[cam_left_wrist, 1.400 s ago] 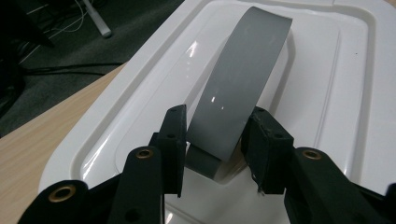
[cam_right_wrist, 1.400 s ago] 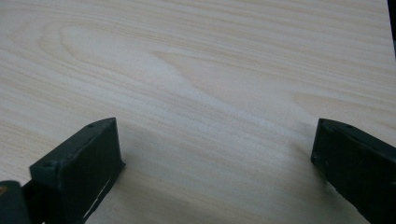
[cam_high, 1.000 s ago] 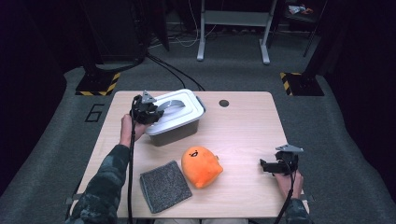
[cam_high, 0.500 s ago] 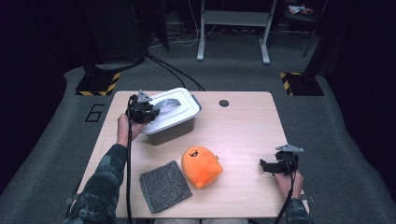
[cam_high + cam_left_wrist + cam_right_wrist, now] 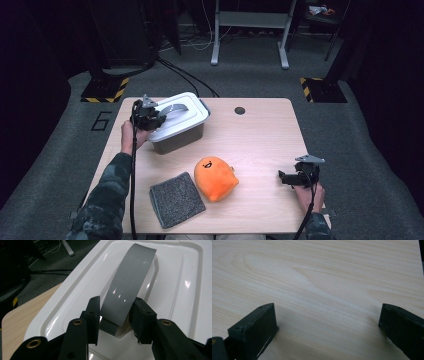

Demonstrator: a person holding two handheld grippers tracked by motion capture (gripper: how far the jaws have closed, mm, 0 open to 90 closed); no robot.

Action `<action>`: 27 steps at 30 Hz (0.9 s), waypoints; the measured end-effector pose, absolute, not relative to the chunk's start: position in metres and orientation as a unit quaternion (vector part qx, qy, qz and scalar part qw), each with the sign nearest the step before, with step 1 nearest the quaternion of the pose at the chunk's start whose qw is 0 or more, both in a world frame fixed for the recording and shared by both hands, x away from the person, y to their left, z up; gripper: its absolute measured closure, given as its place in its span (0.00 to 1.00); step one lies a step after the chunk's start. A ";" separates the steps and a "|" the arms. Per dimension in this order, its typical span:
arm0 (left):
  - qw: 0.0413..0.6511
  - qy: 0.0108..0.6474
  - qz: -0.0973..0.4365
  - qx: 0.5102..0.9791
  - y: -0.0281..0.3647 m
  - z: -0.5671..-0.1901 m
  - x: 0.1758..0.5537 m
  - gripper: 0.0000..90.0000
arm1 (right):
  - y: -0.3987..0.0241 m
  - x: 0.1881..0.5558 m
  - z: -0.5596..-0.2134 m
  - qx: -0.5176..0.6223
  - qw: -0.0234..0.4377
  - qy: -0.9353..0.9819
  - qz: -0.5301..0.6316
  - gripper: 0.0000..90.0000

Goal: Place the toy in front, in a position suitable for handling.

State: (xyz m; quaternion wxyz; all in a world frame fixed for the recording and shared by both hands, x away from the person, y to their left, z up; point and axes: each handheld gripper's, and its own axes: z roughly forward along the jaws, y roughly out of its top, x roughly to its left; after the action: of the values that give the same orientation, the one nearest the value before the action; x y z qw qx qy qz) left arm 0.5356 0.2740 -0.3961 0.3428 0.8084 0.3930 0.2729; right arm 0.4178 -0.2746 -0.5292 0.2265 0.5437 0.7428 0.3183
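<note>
Nearest, the right gripper [image 5: 286,178] is resting wide open over bare table [image 5: 260,135], while farther back the left gripper [image 5: 115,315] is clamping the grey handle [image 5: 127,290] of the white lid [image 5: 175,116] atop the bin [image 5: 177,140], beyond which a floor-marked "6" [image 5: 102,120] is showing.

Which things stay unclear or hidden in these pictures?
- Inside of the grey plastic box, high view: covered by its white plastic lid.
- Far end of the lid's grey handle, left gripper view: cut by the top edge.
- Left gripper pads, left gripper view: whether they press the handle.
- Orange plush toy's face, high view: too small.
</note>
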 end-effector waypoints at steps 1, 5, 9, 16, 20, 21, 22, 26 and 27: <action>0.343 0.394 0.273 0.808 0.274 -0.396 0.536 0.68 | -0.275 0.418 -0.529 0.544 0.227 0.743 0.318 0.01; 0.340 0.398 0.272 0.808 0.277 -0.395 0.537 0.68 | -0.275 0.418 -0.529 0.544 0.227 0.743 0.318 0.01; 0.339 0.400 0.272 0.807 0.279 -0.395 0.540 0.68 | -0.275 0.418 -0.529 0.544 0.227 0.743 0.318 0.01; 0.336 0.401 0.274 0.807 0.279 -0.394 0.540 0.68 | -0.275 0.418 -0.529 0.544 0.227 0.743 0.318 0.01; 0.325 0.398 0.284 0.809 0.275 -0.394 0.539 0.68 | -0.275 0.418 -0.529 0.544 0.227 0.742 0.318 0.01; 0.326 0.400 0.282 0.809 0.275 -0.394 0.539 0.68 | -0.275 0.418 -0.529 0.544 0.227 0.743 0.318 0.01; 0.326 0.402 0.282 0.808 0.275 -0.393 0.539 0.66 | -0.275 0.418 -0.529 0.544 0.227 0.743 0.318 0.01; 0.345 0.420 0.284 0.790 0.281 -0.388 0.535 0.44 | -0.275 0.418 -0.529 0.544 0.227 0.743 0.318 0.01; 0.345 0.420 0.284 0.790 0.281 -0.388 0.535 0.41 | -0.275 0.418 -0.529 0.544 0.227 0.743 0.318 0.01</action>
State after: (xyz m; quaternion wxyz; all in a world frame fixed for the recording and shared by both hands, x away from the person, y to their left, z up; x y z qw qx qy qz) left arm 0.5348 0.2812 -0.3879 0.3453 0.7900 0.4195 0.2841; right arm 0.4178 -0.2747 -0.5292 0.2267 0.5440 0.7425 0.3184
